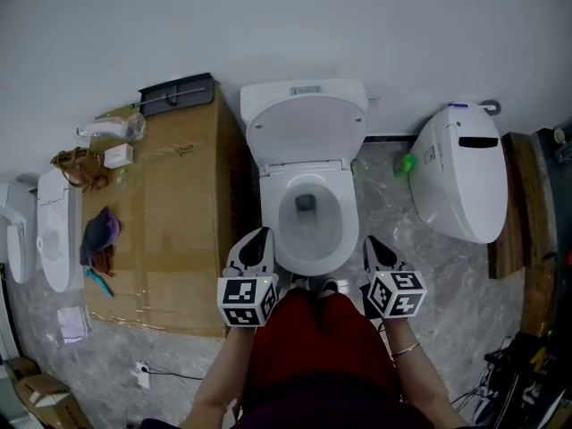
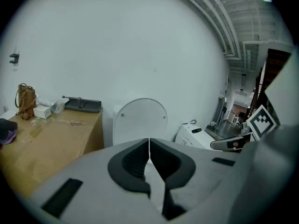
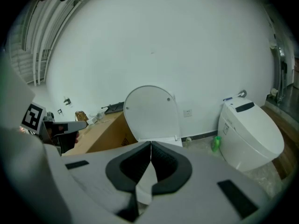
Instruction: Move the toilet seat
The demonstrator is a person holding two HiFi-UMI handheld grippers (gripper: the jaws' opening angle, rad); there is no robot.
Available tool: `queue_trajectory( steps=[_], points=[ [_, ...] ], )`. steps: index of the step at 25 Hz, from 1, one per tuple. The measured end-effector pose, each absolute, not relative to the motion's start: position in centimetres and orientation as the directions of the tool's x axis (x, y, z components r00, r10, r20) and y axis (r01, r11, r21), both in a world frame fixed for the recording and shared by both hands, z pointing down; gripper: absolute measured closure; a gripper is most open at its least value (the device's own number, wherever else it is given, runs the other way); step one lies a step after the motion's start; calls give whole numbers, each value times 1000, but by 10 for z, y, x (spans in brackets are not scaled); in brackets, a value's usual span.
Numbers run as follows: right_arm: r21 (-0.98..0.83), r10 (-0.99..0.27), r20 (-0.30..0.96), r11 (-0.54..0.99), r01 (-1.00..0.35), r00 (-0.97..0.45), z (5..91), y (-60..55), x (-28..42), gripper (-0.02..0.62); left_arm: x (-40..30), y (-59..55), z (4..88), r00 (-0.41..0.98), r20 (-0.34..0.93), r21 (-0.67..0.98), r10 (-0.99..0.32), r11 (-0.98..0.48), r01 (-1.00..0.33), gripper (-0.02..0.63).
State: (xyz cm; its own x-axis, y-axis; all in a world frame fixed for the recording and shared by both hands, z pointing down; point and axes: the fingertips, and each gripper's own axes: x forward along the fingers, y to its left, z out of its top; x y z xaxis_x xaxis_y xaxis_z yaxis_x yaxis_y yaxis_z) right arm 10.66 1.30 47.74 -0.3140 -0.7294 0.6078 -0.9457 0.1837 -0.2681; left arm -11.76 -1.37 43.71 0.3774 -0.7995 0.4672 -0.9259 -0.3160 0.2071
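Note:
A white toilet [image 1: 308, 239] stands against the wall in the head view, its round lid [image 1: 307, 128] tipped up against the tank and the bowl open below it. My left gripper [image 1: 259, 239] sits at the bowl's front left corner and my right gripper [image 1: 374, 245] at its front right, both short of the rim. Each is shut with nothing between its fingers. In the left gripper view the jaws [image 2: 149, 146] meet in a thin line below the upright lid [image 2: 140, 120]. The right gripper view shows the same: closed jaws [image 3: 151, 148] under the lid [image 3: 152, 113].
A large cardboard box [image 1: 170, 213] stands close on the toilet's left, with a bag, a bottle and small items on top. A second white toilet [image 1: 465, 181] and a green bottle [image 1: 407, 163] are on the right. Another white fixture [image 1: 54, 231] is at far left.

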Motion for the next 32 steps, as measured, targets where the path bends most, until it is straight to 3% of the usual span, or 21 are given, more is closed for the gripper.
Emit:
queue_trajectory(
  steps=[19, 32],
  points=[
    [-329, -536, 772, 125, -936, -342, 602, 9, 100, 578, -128, -13, 573, 330, 686, 309, -648, -150, -939, 578],
    [-316, -373, 868, 93, -944, -327, 691, 28, 110, 577, -131, 18, 686, 262, 834, 277, -485, -42, -960, 577]
  ],
)
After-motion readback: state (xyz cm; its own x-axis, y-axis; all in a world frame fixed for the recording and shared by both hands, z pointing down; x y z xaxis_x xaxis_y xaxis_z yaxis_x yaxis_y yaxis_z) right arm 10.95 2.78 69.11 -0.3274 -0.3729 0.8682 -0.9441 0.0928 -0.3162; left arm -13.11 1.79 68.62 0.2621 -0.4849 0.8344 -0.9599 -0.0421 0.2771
